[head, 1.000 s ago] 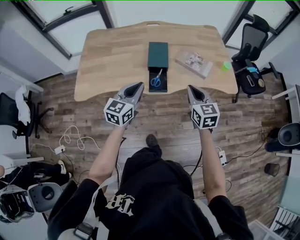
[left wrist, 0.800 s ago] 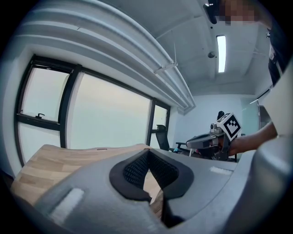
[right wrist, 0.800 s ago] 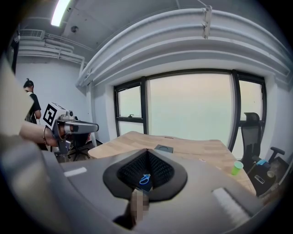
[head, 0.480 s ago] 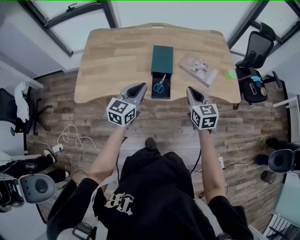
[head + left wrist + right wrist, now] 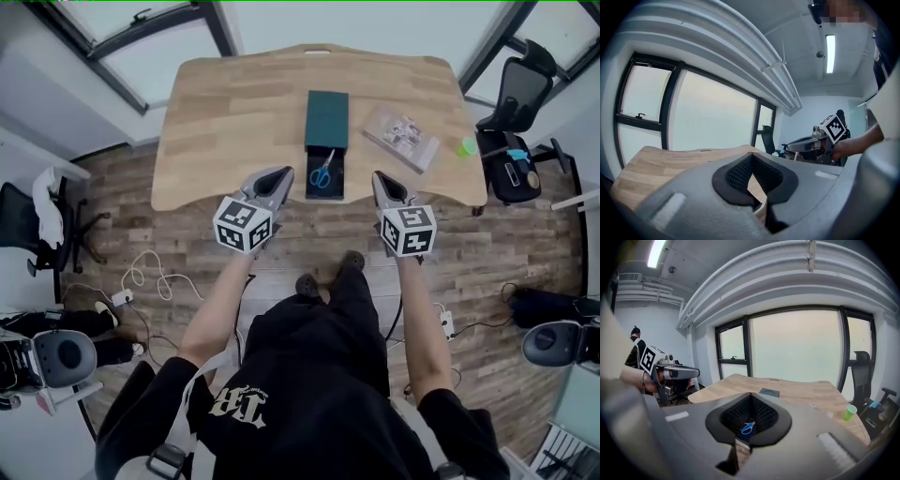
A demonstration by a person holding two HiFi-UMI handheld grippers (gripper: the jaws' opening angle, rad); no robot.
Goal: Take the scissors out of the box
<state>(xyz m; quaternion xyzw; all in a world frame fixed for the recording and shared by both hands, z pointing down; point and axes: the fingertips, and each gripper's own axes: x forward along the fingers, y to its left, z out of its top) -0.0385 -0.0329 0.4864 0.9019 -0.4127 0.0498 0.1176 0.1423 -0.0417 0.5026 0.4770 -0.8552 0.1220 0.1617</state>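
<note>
We are reaching both arms forward over the floor, holding the left gripper (image 5: 278, 174) and the right gripper (image 5: 379, 178) side by side and tilting them slightly downward at the near edge of the table (image 5: 225, 112). Both grippers are showing their jaws pressed together, gripping nothing. The blue scissors (image 5: 322, 172) are lying in the open box (image 5: 326, 112), between the two grippers and just ahead of their tips.

Wooden desk (image 5: 234, 112) on plank floor (image 5: 525, 253) beside windows (image 5: 122, 52).
</note>
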